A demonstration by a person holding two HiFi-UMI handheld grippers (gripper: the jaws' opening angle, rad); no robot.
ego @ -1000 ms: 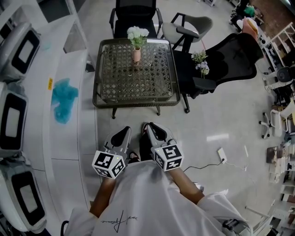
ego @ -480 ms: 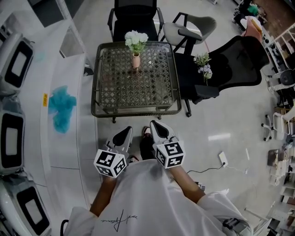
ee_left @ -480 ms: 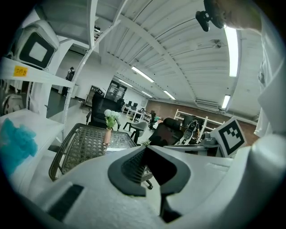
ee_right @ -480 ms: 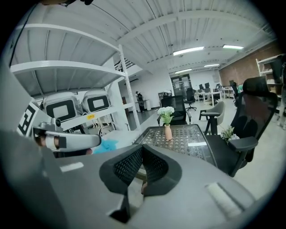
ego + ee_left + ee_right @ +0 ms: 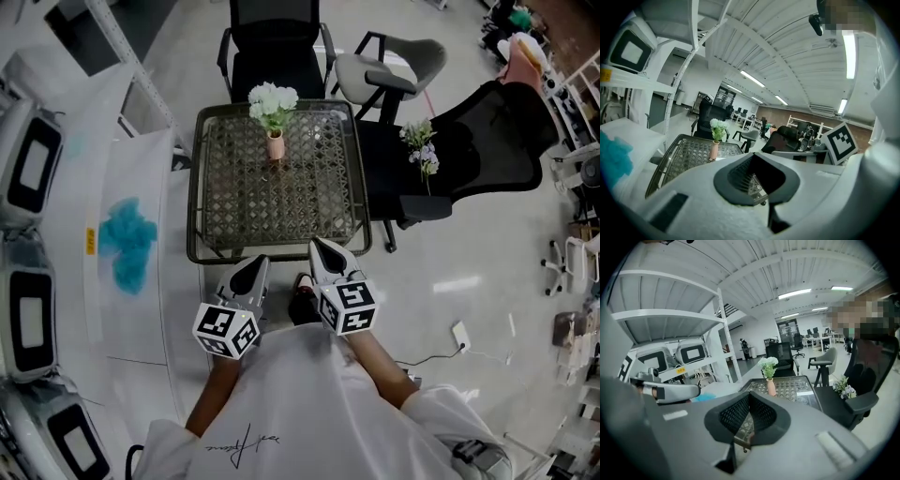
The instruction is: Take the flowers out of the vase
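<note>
"Pink, was it, the vase?"

"Pink, yes. The vase (image 5: 275,145) stood upright near the far edge of the table (image 5: 211,202). The flowers (image 5: 273,97) rose straight up out of it, white heads on top, so their long axis was vertical."

"Where were your grippers?"

"Both were at the near edge, well apart from the vase, with the whole tabletop between. The left gripper (image 5: 251,270) and the right gripper (image 5: 323,251) sat side by side, pointing ahead and a little down. Each had its jaws pressed together, with nothing between them."

"Which one was closer?"

"I couldn't really split them. The vase lay straight ahead, between the lines the two were pointing along. It was a touch nearer the left one's line, but the right tip reached slightly further forward. In both gripper views it showed above the jaws and off to the left."

"So what did the reach turn on?"

"I judged that one pair of jaws would have to spread and come in level at the stems, just above the vase's mouth, then pull up along them. A sideways tug might tip the vase, so the other gripper could steady it."

"And that bunch on the chair (image 5: 487,141)?"

"That bunch (image 5: 421,147) lay off to the right and was in no vase."
</note>
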